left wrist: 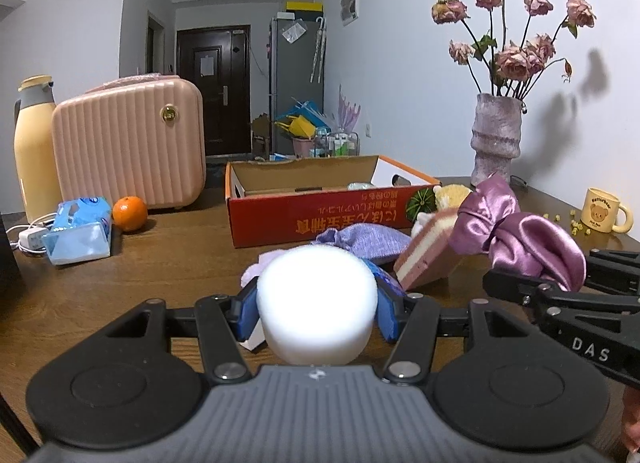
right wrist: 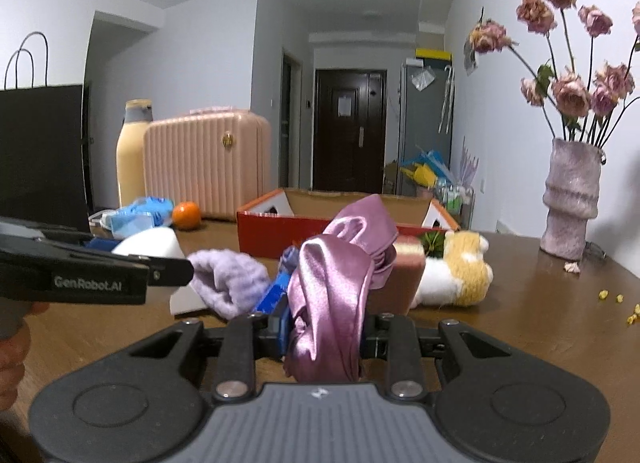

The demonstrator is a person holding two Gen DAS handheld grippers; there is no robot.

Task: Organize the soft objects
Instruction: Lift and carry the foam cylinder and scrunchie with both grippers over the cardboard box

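Your red cardboard box (left wrist: 320,219) sat open toward the far edge of the wooden table (left wrist: 168,255), with the cake-slice toy (left wrist: 424,259) and lilac knit pouch (left wrist: 364,243) lying just before its near wall. Your left gripper (left wrist: 318,315) clamped the white foam cylinder (left wrist: 318,303) between its blue pads. Your right gripper (right wrist: 324,331) was pinched tight on the purple satin cloth (right wrist: 336,283), held above the table.

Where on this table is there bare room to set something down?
Bare wood lies between the orange and the red cardboard box, and right of the plush toy toward the vase. It is crowded in front of the box.
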